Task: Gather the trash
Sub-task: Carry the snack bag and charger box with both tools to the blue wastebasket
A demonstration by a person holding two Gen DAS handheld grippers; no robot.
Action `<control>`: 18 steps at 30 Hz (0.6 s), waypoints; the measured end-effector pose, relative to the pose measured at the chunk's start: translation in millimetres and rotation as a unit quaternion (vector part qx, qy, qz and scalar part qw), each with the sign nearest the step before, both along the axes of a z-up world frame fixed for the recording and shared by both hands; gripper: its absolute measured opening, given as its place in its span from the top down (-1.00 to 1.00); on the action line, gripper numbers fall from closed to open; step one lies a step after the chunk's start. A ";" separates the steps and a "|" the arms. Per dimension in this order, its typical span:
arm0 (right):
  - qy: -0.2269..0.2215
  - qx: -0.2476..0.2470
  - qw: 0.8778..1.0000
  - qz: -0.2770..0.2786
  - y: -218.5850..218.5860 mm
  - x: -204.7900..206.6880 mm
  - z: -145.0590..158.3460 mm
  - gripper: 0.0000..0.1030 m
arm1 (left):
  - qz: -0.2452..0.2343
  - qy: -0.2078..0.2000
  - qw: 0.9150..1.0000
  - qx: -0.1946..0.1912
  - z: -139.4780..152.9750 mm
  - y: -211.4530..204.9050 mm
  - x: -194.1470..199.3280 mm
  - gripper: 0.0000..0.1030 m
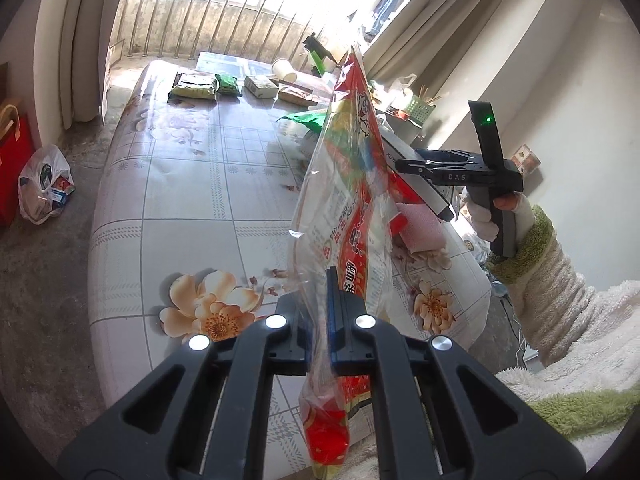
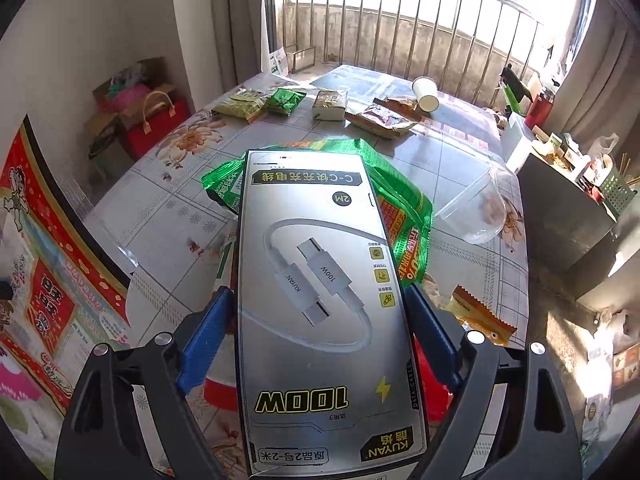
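Thin red-printed plastic snack bag (image 1: 348, 200) is pinched in the fully closed left gripper (image 1: 326, 316) and could slip. The wide-set right gripper (image 2: 316, 320) clamps the silver cardboard cable box (image 2: 320, 300), whose corner might snag the bag's mouth.

red snack bag (image 1: 352, 184) upright above table; silver cable box (image 2: 320, 300) flat, tilted.

Both tools were black plastic frames with cut-out windows in their arms and round silver bolt heads at the pivots. The left gripper (image 1: 320, 300) carried blue pads on narrow black fingers. The right gripper (image 2: 316, 320) had longer blue pads (image 2: 204, 340); seen from the other side, its body bore pale letters "DAS", and a black upright fin on top showed a small green light. The hand (image 1: 490, 216) gripping its grey handle wore a white glove, under a fluffy cream sleeve (image 1: 552, 280) with a green cuff.
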State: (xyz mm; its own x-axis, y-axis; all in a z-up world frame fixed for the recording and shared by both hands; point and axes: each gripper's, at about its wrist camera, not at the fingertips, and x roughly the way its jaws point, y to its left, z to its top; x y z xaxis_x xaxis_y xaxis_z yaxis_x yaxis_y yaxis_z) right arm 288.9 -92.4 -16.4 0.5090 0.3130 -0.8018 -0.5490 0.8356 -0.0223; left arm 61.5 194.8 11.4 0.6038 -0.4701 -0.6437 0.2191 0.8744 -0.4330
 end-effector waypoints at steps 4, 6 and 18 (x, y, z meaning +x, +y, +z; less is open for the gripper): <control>-0.003 0.046 0.999 -0.009 -15.9 -10.8 17.3 -0.61 | 0.004 -0.014 1.000 -0.015 12.1 0.9 -2.3 0.93; -0.003 0.066 0.998 -0.012 -23.8 -17.1 23.7 -0.61 | 0.007 -0.020 0.999 -0.025 17.7 1.3 -1.9 0.93; -0.052 0.197 0.976 -0.079 -116.0 -78.9 68.6 -0.61 | -0.023 -0.071 0.996 -0.055 64.1 -33.1 17.4 0.93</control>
